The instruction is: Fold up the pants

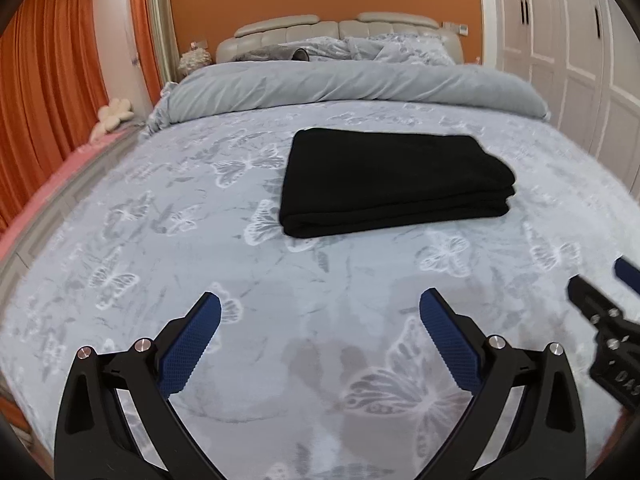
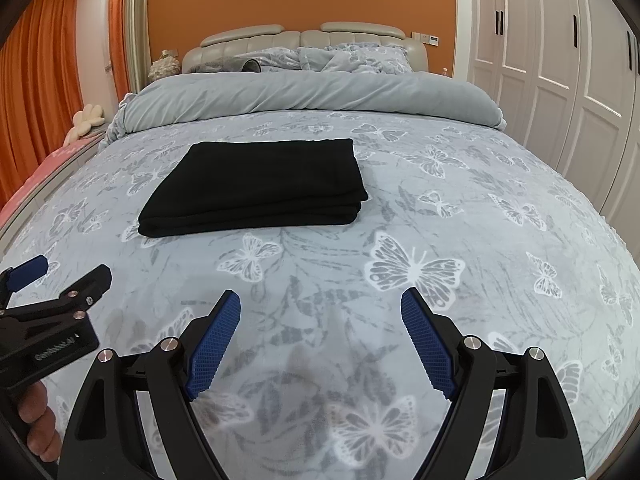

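The black pants (image 1: 394,182) lie folded in a neat stacked rectangle on the grey butterfly-print bed cover (image 1: 200,240); they also show in the right wrist view (image 2: 256,186). My left gripper (image 1: 320,304) is open and empty, held above the cover well short of the pants. My right gripper (image 2: 320,300) is open and empty, also short of the pants and to their right. Each gripper shows at the edge of the other's view: the right one (image 1: 600,280) and the left one (image 2: 60,272).
A rolled grey duvet (image 2: 304,94) and pillows (image 2: 352,58) lie at the head of the bed before a beige headboard (image 2: 296,38). White wardrobe doors (image 2: 560,60) stand on the right. Orange curtains (image 2: 36,80) and a pink ledge (image 1: 52,184) run along the left.
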Tool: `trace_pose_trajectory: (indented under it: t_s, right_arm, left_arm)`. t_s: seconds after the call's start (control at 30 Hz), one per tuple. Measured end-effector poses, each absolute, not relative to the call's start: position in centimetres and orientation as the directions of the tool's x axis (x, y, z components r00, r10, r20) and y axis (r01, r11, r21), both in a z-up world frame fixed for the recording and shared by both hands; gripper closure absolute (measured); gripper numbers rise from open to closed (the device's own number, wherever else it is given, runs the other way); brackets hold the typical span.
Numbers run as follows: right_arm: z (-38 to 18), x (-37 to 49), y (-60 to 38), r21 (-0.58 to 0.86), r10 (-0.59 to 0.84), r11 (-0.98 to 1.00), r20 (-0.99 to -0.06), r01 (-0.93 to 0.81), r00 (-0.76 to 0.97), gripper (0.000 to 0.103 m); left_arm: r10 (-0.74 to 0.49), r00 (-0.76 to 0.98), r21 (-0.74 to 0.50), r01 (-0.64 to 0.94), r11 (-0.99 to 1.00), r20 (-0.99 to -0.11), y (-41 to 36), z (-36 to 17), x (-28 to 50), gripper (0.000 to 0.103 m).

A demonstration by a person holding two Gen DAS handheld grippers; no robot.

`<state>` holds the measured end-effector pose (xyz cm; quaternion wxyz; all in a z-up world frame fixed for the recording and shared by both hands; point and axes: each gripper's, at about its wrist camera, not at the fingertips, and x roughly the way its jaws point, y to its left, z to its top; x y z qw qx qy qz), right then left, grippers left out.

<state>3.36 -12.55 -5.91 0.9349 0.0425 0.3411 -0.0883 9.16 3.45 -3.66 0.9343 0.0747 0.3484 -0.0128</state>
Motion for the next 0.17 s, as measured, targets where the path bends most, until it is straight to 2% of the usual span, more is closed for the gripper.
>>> trace_pose_trajectory:
  t_s: [0.17]
  right_arm:
    - [-5.86, 3.34, -12.47, 0.02, -0.137, 0.981, -0.645, 0.195, 0.752, 0.023]
  left_arm:
    - [0.009, 0.758, 0.136, 0.106, 0.985, -0.652, 3.11, -3.68, 8.93, 0.005]
